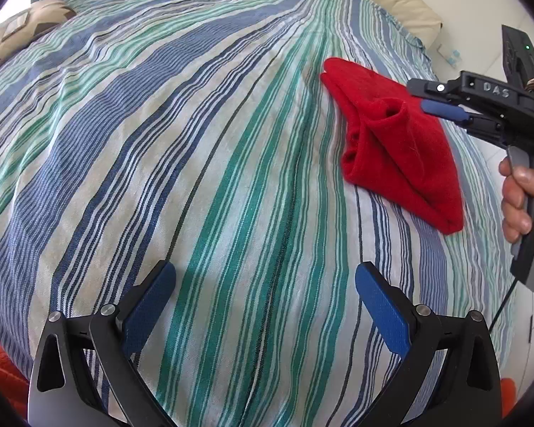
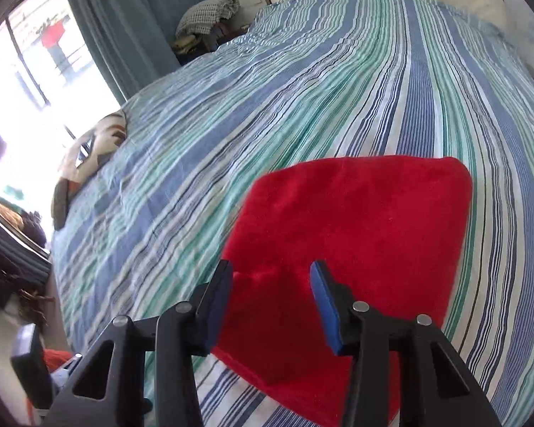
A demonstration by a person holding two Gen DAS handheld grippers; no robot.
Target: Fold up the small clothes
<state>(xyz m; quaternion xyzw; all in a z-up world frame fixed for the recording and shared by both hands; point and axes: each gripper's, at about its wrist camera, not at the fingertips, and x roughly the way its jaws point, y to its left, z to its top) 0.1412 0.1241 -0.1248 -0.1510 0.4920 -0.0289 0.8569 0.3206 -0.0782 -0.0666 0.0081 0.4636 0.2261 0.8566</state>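
The red garment (image 1: 398, 142) lay folded on the striped bedspread (image 1: 195, 142), towards its right side as my left camera saw it. I judged it light, soft and limp — a fleecy knit that would sag and slide open unless I took it at a doubled edge or corner, pinching every layer at once. One ridge of cloth stood up near its middle, which looked a poor place to grip.

My right gripper (image 2: 270, 277) stood part open over the near edge of the garment, nothing pressed between its blue pads (image 2: 324, 299); whether the tips brushed the cloth I could not tell. My left gripper (image 1: 265, 277) hung wide and empty over bare bedspread, well apart from the garment.

The only writing I could read was "DAS" — raised letters on the right gripper's black body (image 1: 495, 90).
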